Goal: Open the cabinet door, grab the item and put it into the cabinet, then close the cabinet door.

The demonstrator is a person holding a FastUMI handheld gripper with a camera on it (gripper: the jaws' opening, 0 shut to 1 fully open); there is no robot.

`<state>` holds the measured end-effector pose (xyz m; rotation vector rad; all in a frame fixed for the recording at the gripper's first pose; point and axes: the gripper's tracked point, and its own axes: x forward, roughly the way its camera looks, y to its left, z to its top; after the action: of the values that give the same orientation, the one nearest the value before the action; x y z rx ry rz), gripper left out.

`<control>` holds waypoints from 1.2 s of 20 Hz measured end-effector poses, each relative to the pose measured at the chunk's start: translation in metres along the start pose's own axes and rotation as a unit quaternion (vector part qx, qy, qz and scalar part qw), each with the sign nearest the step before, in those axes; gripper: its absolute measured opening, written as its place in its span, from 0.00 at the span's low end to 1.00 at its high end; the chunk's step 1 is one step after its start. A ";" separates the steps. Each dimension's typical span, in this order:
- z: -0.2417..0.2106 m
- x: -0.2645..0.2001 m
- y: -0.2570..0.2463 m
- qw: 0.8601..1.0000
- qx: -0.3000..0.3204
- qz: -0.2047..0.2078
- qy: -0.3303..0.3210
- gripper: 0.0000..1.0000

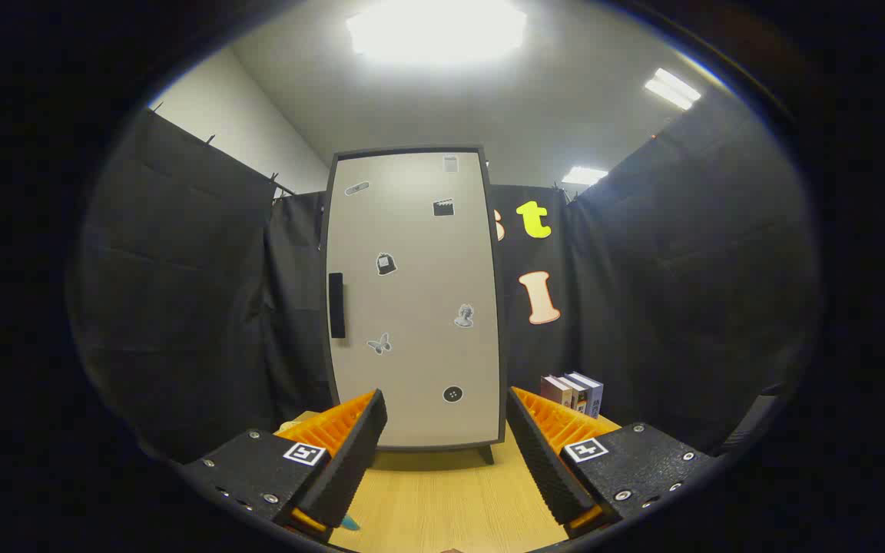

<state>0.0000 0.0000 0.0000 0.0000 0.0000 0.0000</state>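
Parted tongs before seemingly closed cabinet

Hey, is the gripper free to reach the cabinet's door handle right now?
Probably yes. The gripper is open and holds nothing, and only bare table lies between its fingers and the closed cabinet. The handle sits on the door's left edge, unblocked.

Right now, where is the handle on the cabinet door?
The dark handle sits at the left edge of the closed cabinet door, about halfway up, beyond the open hand-held gripper.

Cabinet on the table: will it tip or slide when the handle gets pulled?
Tipping seems possible: the cabinet is tall and narrow on small feet. It may slide on the smooth wooden table. The handle sits mid-height at the door's edge, so leverage looks moderate. The tool is open, short of it.
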 end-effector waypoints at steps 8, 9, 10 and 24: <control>0.001 -0.002 0.003 1.000 0.002 0.000 0.001 0.97; 0.002 -0.002 0.003 1.000 0.001 -0.001 0.001 0.97; 0.001 -0.001 0.002 1.000 0.000 -0.002 0.002 0.96; 0.031 0.029 0.025 1.000 0.010 0.006 -0.014 0.96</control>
<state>0.0295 0.0253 0.0305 0.0199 -0.0289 0.0129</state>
